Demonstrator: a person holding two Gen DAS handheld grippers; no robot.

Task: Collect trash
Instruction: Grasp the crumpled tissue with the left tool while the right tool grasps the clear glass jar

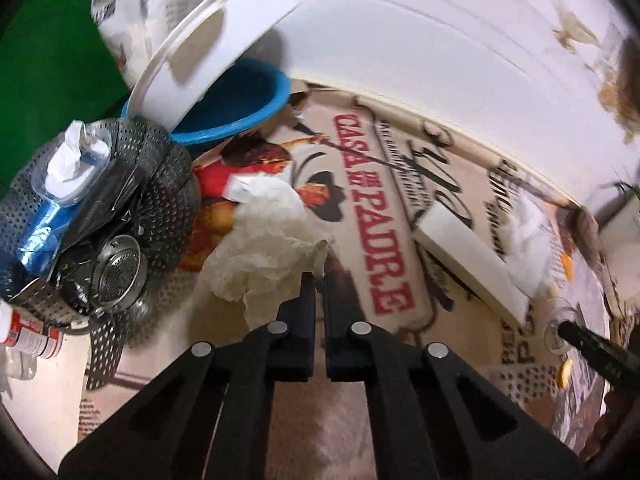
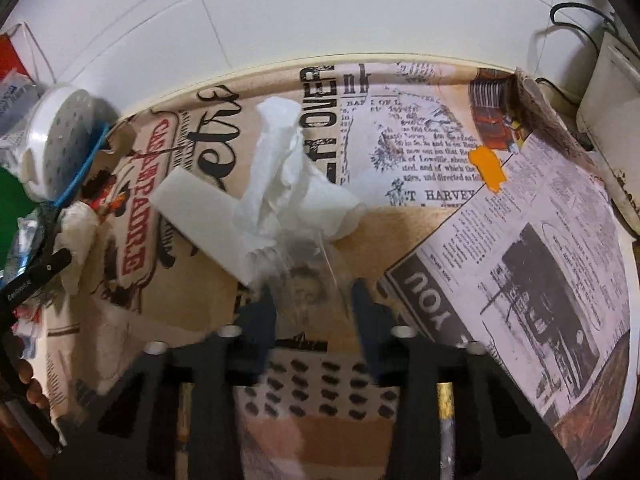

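In the left wrist view my left gripper (image 1: 319, 276) is shut on an edge of a crumpled white tissue (image 1: 264, 240) that lies on the printed tablecloth (image 1: 384, 216). A metal steamer basket (image 1: 108, 208) at the left holds trash: a clear plastic cup with tissue (image 1: 72, 160), blue foil and black plastic. In the right wrist view my right gripper (image 2: 314, 294) is open around a clear plastic cup (image 2: 308, 264) with a white tissue (image 2: 288, 184) stuffed in it. The same cup shows at the right edge of the left wrist view (image 1: 558, 328).
A white foam block (image 2: 200, 216) lies left of the cup. A white perforated lid (image 1: 200, 52) leans on a blue bowl (image 1: 244, 108) behind the basket. An orange scrap (image 2: 488, 168) lies on the cloth. A white tiled wall (image 2: 280, 12) is behind, a white appliance (image 2: 612, 92) at far right.
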